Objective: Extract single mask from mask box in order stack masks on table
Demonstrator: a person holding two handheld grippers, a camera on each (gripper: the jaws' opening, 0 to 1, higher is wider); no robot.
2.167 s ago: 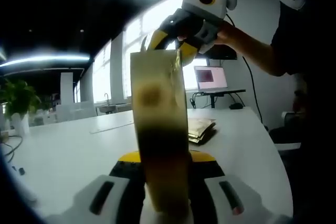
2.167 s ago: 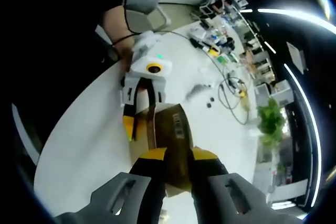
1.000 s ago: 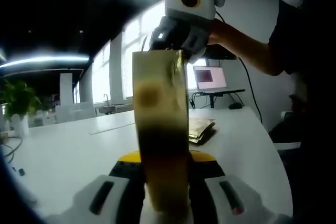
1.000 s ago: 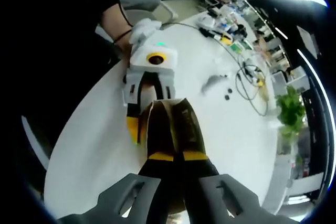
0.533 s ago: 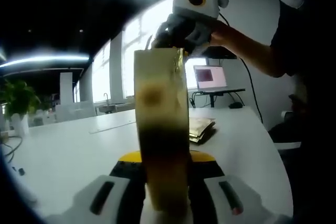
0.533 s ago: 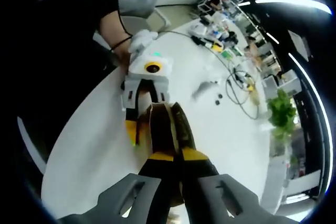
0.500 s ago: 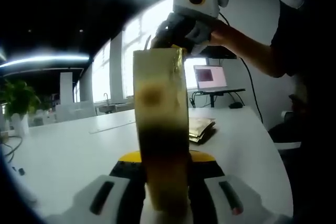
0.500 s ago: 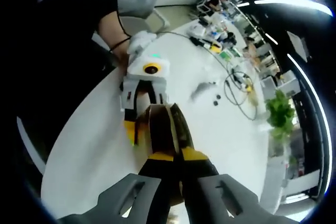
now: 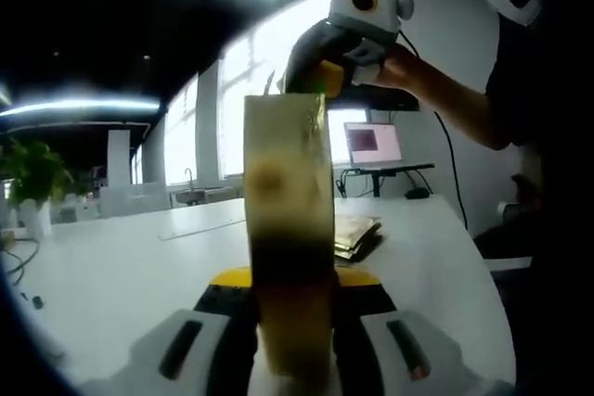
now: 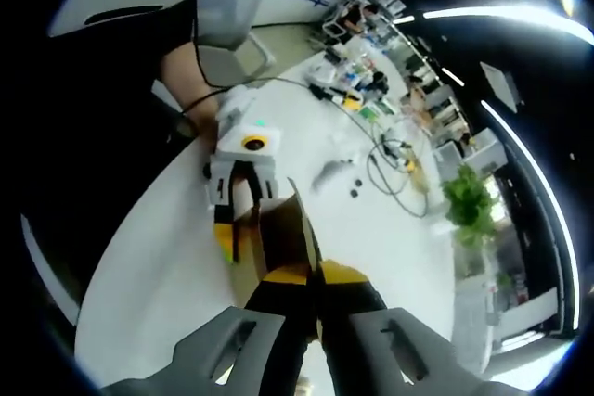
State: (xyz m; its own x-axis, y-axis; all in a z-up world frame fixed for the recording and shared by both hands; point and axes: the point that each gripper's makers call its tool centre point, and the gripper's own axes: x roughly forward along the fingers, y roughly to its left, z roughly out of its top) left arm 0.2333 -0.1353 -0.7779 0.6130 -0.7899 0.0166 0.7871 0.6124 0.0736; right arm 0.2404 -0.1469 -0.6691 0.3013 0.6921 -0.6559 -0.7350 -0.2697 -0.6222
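Left tongs (image 9: 290,303) clamp one mask box (image 9: 288,220); right tongs (image 10: 311,277) pinched together (on what, unclear); one mask stack (image 9: 355,232).

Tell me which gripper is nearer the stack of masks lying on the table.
Left. The left gripper sits low over the table, clamping the mask box, with the stack of masks just beyond it. The right gripper is raised at the box's top.

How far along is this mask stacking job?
Some flat brown masks already lie stacked on the white table. The left gripper holds the upright brown cardboard mask box while the right gripper is shut at its top; the next mask's placing remains.
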